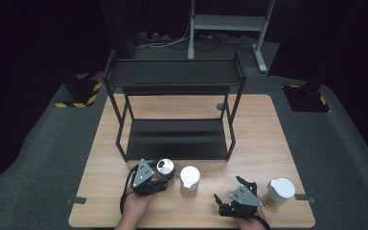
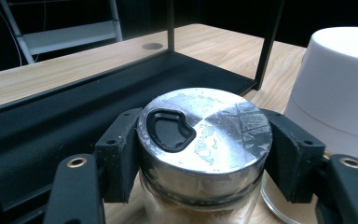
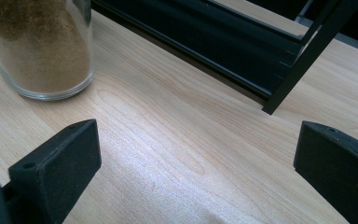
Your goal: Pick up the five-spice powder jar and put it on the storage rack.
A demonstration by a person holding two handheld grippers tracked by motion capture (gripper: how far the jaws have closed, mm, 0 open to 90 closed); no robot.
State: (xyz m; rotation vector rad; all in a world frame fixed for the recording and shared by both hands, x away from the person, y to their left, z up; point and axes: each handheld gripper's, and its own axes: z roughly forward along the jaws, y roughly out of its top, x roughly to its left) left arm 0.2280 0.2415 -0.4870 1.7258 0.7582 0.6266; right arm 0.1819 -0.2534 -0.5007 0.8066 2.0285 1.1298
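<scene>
L gripper (image 1: pixel 159 178) clamped on metal-lidded glass jar (image 1: pixel 165 167), pads pressing both sides of the lid (image 2: pixel 204 133); brownish powder visible through the glass below. Jar standing upright on wooden table (image 1: pixel 263 139), near front edge, just in front of black two-tier shelf rack (image 1: pixel 175 76), close to its lower shelf (image 1: pixel 177 139). White-lidded jar (image 1: pixel 189 181) just beside it on the R, seen large at R edge of L gripper view (image 2: pixel 338 88); touching or not, can't tell. R gripper (image 1: pixel 231 194) near front edge, well R of the white-lidded jar, jaws spread wide w/ nothing between, only bare tabletop (image 3: pixel 177 154). Capped paper cup (image 1: pixel 279 192) just R of R gripper. Glass base w/ powder (image 3: pixel 39 46) at top L of R gripper view, rack leg (image 3: pixel 303 60) at upper R.
</scene>
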